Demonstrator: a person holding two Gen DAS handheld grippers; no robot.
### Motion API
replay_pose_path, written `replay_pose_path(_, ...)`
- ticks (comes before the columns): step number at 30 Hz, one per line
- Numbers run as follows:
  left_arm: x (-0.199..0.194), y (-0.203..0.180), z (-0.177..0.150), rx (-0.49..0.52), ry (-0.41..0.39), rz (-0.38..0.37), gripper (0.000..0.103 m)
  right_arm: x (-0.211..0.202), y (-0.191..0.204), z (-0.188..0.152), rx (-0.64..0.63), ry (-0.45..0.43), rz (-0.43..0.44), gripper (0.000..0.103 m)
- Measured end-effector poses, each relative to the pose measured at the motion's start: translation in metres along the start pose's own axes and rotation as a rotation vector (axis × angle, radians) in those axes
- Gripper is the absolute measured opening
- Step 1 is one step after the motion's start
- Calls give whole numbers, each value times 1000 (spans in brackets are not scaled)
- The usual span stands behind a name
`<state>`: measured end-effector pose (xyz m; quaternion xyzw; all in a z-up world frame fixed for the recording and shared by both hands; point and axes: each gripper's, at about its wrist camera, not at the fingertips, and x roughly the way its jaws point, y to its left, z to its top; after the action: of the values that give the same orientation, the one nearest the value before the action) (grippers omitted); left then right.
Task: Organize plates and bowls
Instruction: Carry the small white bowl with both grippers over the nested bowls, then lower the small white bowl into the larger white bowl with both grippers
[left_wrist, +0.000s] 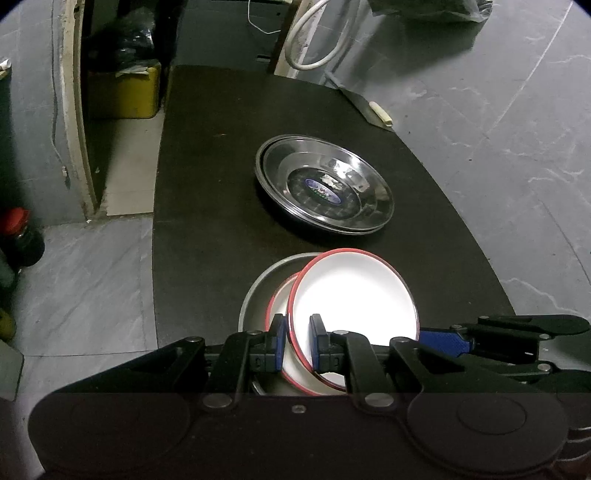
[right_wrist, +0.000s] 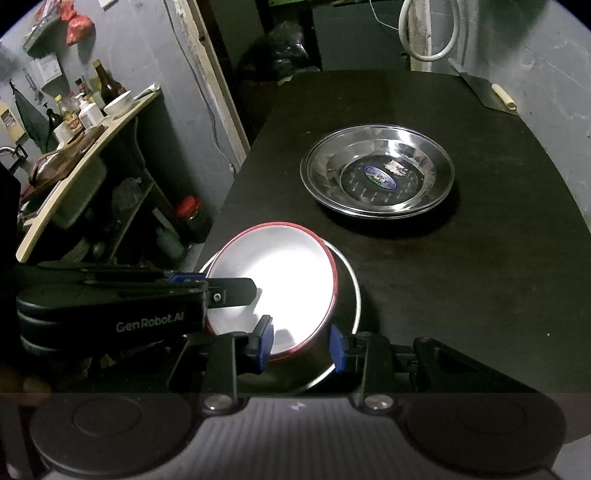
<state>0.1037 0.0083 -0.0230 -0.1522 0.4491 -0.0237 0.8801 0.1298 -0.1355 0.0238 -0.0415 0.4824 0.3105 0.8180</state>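
Note:
A white red-rimmed bowl sits tilted on a second red-rimmed bowl, both inside a steel bowl at the near edge of the black table. My left gripper has its fingers on either side of the top bowl's near rim, with small gaps showing. My right gripper is open, straddling the near rims of the white bowl and the steel bowl. Stacked steel plates lie farther back, also in the right wrist view.
A cleaver lies at the table's far right corner. A shelf with bottles and a bowl stands left of the table. A yellow bin and a red-capped jar sit on the floor to the left. A white hose hangs behind.

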Motion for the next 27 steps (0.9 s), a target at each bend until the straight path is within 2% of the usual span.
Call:
replay_pose_path(15,-5,-10,-3,33,-10,48,14,0,-2,0,-10,3,14,37)
replay_pose_path(27,-9,-11,-4,48,-15,55,14,1,-1,-1,-15,8,14,37)
